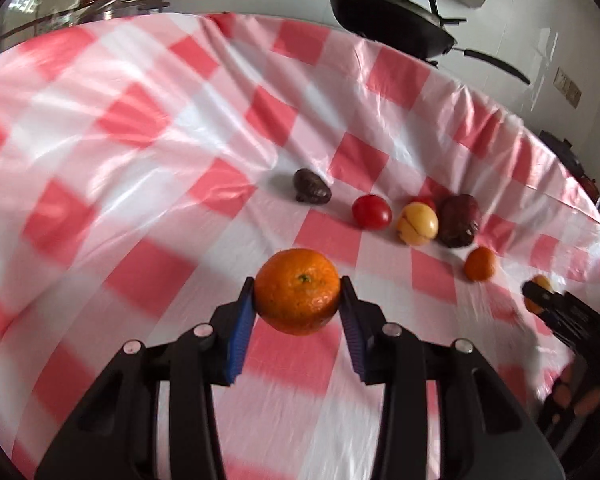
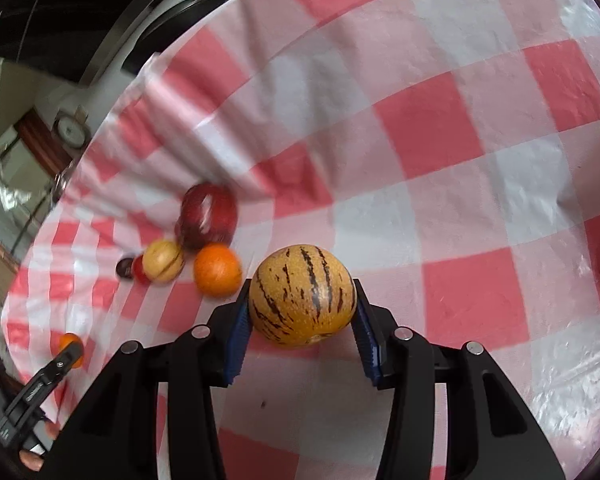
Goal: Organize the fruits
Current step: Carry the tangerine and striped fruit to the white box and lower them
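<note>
Fruit ct: 2 oranges (image 1: 300, 292), 2 yellow melons (image 2: 302, 296), 1 tomato (image 1: 372, 211) (poss. 2nd, unclear), 1 red apple (image 1: 459, 220), 1 dark fruit (image 1: 312, 186); 1 pan (image 1: 392, 24).

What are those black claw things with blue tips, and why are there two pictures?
They are two hand-held grabbers, each carrying its own camera, so each picture looks along one grabber's fingers. The left gripper squeezes a round orange tangerine. The right gripper squeezes a round yellow melon with dark stripes. Below is a shiny red-and-white checked tablecloth. On it lie a red tomato, a plain yellow fruit, a dark red apple, a small orange fruit and a dark lumpy fruit.
</note>
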Demonstrator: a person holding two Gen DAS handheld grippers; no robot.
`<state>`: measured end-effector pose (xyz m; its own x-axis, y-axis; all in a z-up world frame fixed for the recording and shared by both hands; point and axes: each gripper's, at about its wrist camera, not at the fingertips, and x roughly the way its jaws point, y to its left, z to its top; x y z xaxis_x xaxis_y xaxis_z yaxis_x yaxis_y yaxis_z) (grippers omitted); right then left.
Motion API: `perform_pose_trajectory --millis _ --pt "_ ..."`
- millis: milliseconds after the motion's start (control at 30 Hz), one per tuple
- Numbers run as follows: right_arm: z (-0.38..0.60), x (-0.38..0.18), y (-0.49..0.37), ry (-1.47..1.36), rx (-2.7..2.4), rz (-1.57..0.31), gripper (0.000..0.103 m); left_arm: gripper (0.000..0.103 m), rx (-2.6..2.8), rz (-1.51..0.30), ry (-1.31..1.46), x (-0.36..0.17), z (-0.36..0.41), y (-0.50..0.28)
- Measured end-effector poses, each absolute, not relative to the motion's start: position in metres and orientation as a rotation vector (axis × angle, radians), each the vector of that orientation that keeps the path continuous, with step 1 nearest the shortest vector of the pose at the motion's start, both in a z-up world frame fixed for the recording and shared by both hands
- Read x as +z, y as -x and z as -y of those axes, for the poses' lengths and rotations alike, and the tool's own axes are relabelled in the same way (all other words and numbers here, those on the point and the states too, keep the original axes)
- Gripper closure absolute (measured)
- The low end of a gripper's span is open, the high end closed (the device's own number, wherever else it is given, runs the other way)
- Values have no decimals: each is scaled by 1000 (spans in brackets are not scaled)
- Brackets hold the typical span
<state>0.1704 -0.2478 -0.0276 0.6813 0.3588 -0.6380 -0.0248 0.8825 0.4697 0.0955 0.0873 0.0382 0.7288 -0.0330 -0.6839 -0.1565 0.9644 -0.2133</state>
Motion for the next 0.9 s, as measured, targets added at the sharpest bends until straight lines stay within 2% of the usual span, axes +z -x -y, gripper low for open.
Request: perform_pose_trajectory --millis 500,900 --pt "138 3 -3 -299 436 -772 57 62 112 -764 196 36 -119 46" --pt "49 -6 58 -162 587 -827 57 62 133 -777 173 28 -158 115"
